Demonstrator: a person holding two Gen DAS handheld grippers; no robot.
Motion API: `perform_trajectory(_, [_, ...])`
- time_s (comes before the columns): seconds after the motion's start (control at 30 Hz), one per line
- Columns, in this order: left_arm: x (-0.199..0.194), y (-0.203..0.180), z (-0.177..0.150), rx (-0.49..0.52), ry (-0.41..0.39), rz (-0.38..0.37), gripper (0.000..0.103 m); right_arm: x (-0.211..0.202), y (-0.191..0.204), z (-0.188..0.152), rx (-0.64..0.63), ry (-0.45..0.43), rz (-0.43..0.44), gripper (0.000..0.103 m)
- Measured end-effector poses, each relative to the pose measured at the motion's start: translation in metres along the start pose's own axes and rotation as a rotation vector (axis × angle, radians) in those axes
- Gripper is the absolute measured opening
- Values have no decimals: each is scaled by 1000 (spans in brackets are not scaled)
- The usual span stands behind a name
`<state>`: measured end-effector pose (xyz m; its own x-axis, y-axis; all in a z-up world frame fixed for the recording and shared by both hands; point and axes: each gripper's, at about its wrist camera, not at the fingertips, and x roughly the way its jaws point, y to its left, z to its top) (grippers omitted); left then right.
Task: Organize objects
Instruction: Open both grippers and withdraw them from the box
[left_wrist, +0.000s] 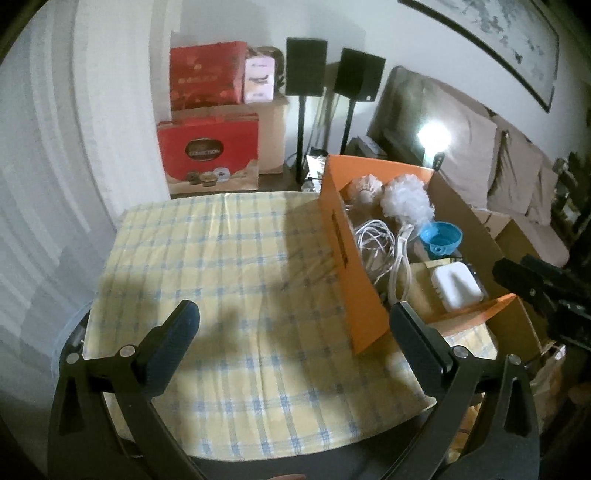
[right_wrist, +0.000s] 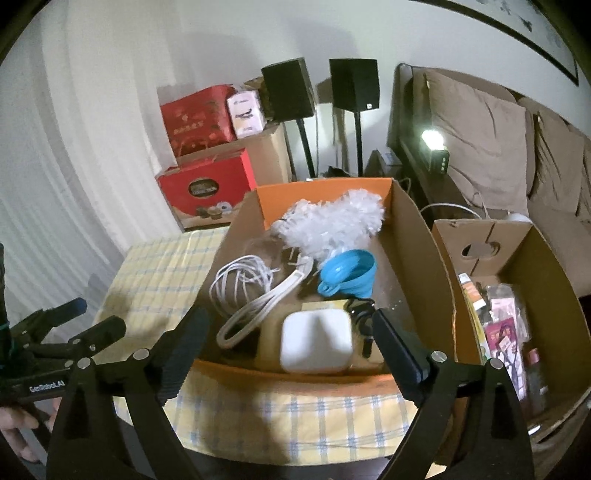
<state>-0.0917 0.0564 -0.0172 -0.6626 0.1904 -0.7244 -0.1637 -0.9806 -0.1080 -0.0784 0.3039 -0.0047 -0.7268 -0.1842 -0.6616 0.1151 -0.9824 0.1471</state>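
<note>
The left gripper (left_wrist: 295, 343) hovered with its jaws spread wide and nothing between them, above the table covered in a yellow-and-blue checked cloth (left_wrist: 221, 266). Ahead of it and to its right stood the open orange cardboard box (left_wrist: 347, 266), the near corner just beside the right finger.

The right gripper (right_wrist: 291, 350) also stood with jaws wide apart, clamped on nothing. No earlier view is there to show any motion of them. Directly ahead of it, between the lines of its two fingers but beyond the box's near wall, lay the white rounded plastic case (right_wrist: 316, 341), resting inside the box and apart from both pads. Further ahead, to the left, lay a coil of white cable (right_wrist: 240, 284); beyond it a fluffy white duster with a white looped handle (right_wrist: 332, 221); to the right of that handle, a blue collapsible silicone funnel (right_wrist: 349, 273). A black cord (right_wrist: 360, 314) lay just beside the case on its right.

To the right of the right gripper stood a second, brown cardboard box (right_wrist: 480, 236) holding packaged items. To its left, the left gripper appeared low in the view, with a person's hand (right_wrist: 18, 428) beneath it.
</note>
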Motion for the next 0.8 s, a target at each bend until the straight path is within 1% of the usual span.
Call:
perform_trajectory(0.03, [-2,1,-2,-5,1,-2,103,-2,4,-2,-7,-1,-3,96])
perform_trajectory(0.07, [-5,3,-5,-10,0,-2,103,-3,7,-4,-11,-2,-5,102])
perform_trajectory(0.1, [-8,5,-7,-13,-2,0,103,-5,9,-7,-15,-6,-12,102])
perform_trajectory(0.3, [-21,19,-22,-45,-1,31,103,-11,24,-20,-23,-10,-23,103])
perform_trajectory(0.4, [-28,24,-31,-60,-17,61,103,-12,27,-28,-21,-5,-19,103])
perform_trajectory(0.47, [-32,26,-37,-59,-23,84,103,-13,30,-33,-20,-3,-12,103])
perform_trajectory(0.63, [-42,25,-50,-56,-25,99,103,-19,36,-44,-26,-8,-24,103])
perform_trajectory(0.8, [-52,23,-56,-44,-37,112,103,-26,40,-52,-25,-19,-24,103])
